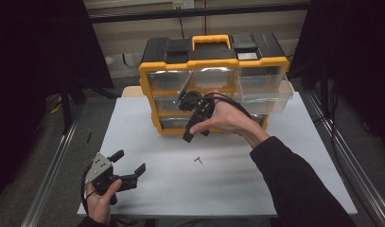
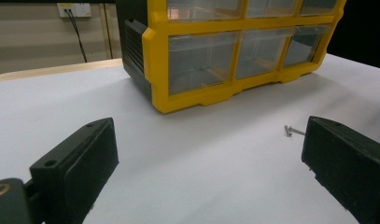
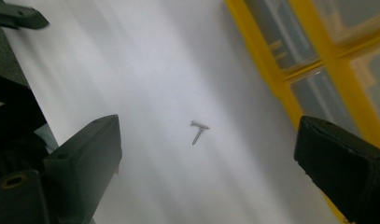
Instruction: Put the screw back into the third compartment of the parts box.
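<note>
Screws, two small grey metal ones (image 3: 197, 131), lie touching in a T shape on the white table top (image 1: 284, 179), and they sit between the spread black jaws in the right gripper view. The right gripper (image 1: 196, 124) hangs above the table with nothing in it, jaws wide apart, tipped down toward the screws (image 1: 198, 160), which rest just near of it and well clear of its tips. In the left gripper view the same screws (image 2: 288, 130) show just beside the right-hand jaw, farther along the table. The left gripper (image 1: 132, 165) is at the near left corner, jaws also apart and empty, resting low over the table and well apart from the screws.

Behind the right gripper stands a yellow and black plastic parts organiser with clear drawers (image 1: 214, 66); its top right drawer (image 1: 265, 88) is pulled out toward the person.

By my reading this is the approach to a pick: the right gripper is lining up over the screws, probably to carry them to the open drawer. The next move calls for lowering straight down until the tips bracket one screw, then closing gently; they are thin, lie flat and could slide or be pushed apart.

Whether the drawers hold anything is hard to tell through the glare on the plastic. The right hand (image 1: 228, 118) covers part of the middle drawers, and the screw heads are too small to identify.
</note>
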The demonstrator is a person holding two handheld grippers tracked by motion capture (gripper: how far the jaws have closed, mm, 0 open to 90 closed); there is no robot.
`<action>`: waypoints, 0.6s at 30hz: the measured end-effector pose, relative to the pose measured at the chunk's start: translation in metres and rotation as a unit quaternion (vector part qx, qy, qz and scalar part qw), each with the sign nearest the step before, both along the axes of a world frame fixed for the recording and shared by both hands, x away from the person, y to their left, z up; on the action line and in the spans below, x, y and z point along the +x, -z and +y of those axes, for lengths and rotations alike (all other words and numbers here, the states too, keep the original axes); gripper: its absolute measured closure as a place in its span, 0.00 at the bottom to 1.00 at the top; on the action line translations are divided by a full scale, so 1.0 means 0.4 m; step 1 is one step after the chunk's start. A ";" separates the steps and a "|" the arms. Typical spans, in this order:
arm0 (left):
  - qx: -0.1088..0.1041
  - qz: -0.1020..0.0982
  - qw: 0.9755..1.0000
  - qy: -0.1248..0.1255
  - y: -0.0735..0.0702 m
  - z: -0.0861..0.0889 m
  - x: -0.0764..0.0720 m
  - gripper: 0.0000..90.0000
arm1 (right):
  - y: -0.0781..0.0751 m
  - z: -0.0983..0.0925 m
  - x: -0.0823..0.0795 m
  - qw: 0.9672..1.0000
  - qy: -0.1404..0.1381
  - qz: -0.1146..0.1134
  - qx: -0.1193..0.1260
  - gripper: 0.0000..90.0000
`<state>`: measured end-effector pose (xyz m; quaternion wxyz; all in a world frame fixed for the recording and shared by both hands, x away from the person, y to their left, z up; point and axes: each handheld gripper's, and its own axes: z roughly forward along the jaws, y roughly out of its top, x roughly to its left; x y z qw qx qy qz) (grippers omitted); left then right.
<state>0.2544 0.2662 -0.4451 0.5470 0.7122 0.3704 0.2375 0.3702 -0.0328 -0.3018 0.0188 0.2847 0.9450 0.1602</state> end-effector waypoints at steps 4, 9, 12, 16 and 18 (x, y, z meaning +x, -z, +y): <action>0.000 0.000 1.000 0.000 0.000 0.000 0.000 0.04 | 0.074 0.002 0.009 1.000 0.011 0.023 -0.007 0.07; 0.000 0.000 1.000 0.001 0.000 0.000 0.000 0.04 | 0.118 -0.004 0.019 0.999 0.018 0.036 -0.016 0.08; 0.002 -0.001 1.000 0.002 0.000 0.000 0.000 0.04 | 0.146 -0.016 0.032 0.999 0.026 0.040 -0.021 0.11; 0.002 -0.002 1.000 0.006 0.000 -0.002 -0.001 0.04 | 0.173 -0.027 0.042 0.998 0.031 0.046 -0.027 0.12; 0.002 -0.002 1.000 0.005 0.000 -0.002 0.000 0.04 | 0.198 -0.034 0.047 0.998 0.032 0.049 -0.026 0.16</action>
